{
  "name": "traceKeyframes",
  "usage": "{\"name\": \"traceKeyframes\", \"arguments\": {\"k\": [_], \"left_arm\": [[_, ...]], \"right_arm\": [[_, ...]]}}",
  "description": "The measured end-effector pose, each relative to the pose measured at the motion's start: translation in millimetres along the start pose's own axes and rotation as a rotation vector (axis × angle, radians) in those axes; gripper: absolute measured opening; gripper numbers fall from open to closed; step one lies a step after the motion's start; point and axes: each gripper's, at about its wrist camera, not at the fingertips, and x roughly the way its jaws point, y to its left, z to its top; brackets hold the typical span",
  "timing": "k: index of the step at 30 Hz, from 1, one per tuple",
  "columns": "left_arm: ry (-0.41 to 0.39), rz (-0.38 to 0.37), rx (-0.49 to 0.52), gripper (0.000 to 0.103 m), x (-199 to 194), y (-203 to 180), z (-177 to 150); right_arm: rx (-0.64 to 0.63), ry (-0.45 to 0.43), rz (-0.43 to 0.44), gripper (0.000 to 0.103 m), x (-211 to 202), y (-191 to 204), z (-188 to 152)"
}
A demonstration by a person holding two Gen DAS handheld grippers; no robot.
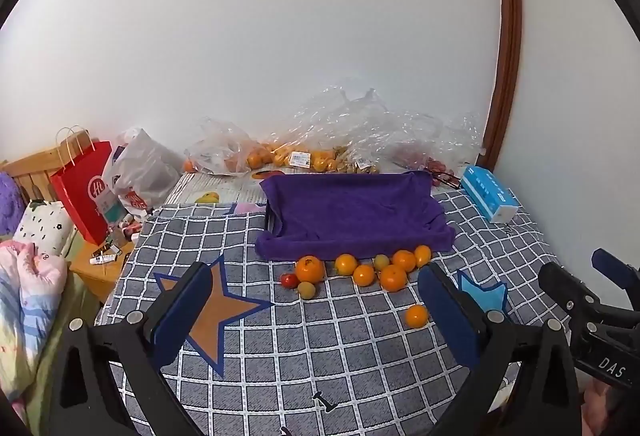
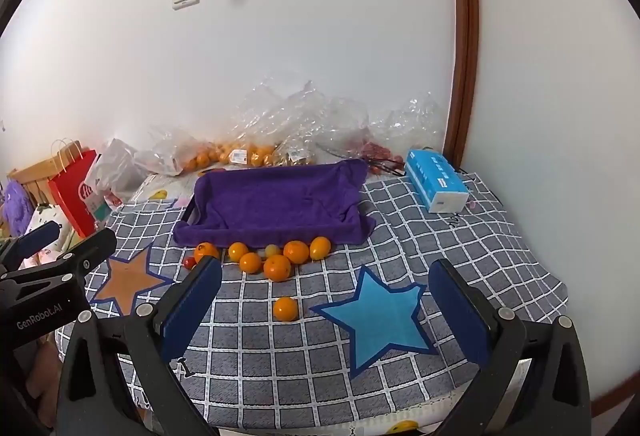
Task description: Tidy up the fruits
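Both tongs, left (image 1: 316, 310) and right (image 2: 326, 306), gape wide, holding nothing; towel-lined tray (image 2: 276, 202) holds no fruit.

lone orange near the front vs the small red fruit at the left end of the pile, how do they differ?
Colour: the lone orange is bright orange; the small red fruit is red.
Size: the lone orange looks clearly bigger than the small red fruit.
Place: the lone orange sits by itself on the checked cloth, nearer the grippers; the small red fruit sits against the pile's largest orange, near the purple towel.
Shared: both are round, lie on the cloth, and are not gripped.
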Motion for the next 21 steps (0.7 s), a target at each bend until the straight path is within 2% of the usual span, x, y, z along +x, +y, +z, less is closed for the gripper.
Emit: {"name": "traceKeyframes", "arguments": {"k": [21], "left_arm": [[-0.025, -0.007, -0.016, 0.103, -3.7, 3.2, -2.4]], "right_arm": [[0.008, -0.008, 0.002, 0.102, -1.8, 2.6, -4.2]]}}
